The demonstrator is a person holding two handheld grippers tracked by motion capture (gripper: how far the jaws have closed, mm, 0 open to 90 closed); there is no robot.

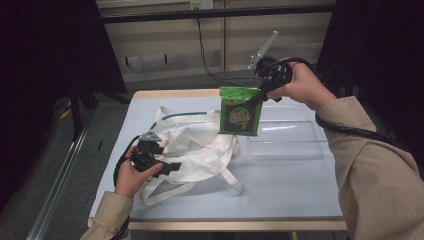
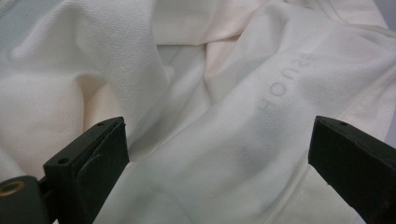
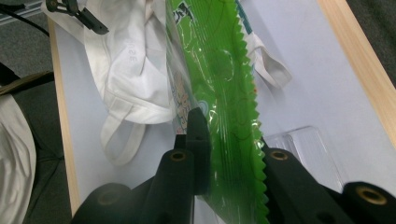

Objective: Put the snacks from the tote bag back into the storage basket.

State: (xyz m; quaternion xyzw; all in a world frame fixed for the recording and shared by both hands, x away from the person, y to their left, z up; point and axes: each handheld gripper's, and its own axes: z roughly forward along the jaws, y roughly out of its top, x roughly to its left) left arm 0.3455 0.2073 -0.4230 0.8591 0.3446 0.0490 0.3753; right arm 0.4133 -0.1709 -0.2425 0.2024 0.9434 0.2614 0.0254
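Right gripper (image 1: pixel 261 92): clamped on green snack packet (image 1: pixel 240 111), above the white bag (image 1: pixel 192 145).
Left gripper (image 1: pixel 172 166): jaws wide, empty, at the bag.

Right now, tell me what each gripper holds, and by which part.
The right gripper clamps the green snack packet by its serrated top edge, lifted above the table. The left gripper stands open over the white cloth bag, holding nothing.

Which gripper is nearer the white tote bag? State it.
Left. The left gripper has open jaws over the white tote bag; the right gripper holds the green packet above it.
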